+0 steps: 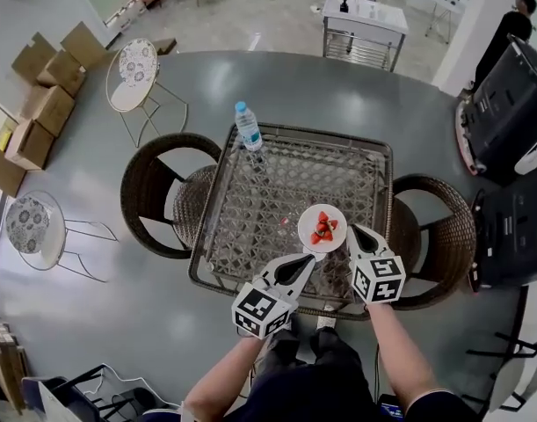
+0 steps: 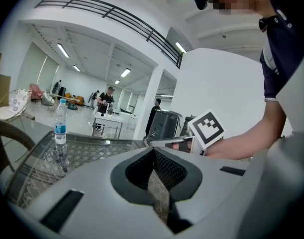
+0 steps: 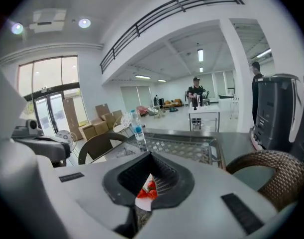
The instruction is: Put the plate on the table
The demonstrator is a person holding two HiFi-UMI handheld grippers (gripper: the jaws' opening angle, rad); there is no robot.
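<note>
A small white plate (image 1: 322, 212) carrying cut strawberries (image 1: 323, 229) is over the near right part of the lattice-topped table (image 1: 277, 183). My right gripper (image 1: 350, 232) is shut on the plate's right rim. In the right gripper view the plate (image 3: 144, 204) and the strawberries (image 3: 148, 192) sit between its jaws. My left gripper (image 1: 313, 258) is shut with nothing in it, its tip just below the plate's near edge. In the left gripper view the plate (image 2: 164, 141) shows edge-on beyond the shut jaws. I cannot tell whether the plate touches the table.
A water bottle (image 1: 248, 127) stands at the table's far left corner. Wicker chairs (image 1: 158, 192) (image 1: 444, 236) flank the table. Black machines (image 1: 505, 112) stand at the right, cardboard boxes (image 1: 48, 77) and white wire chairs (image 1: 132, 69) at the left.
</note>
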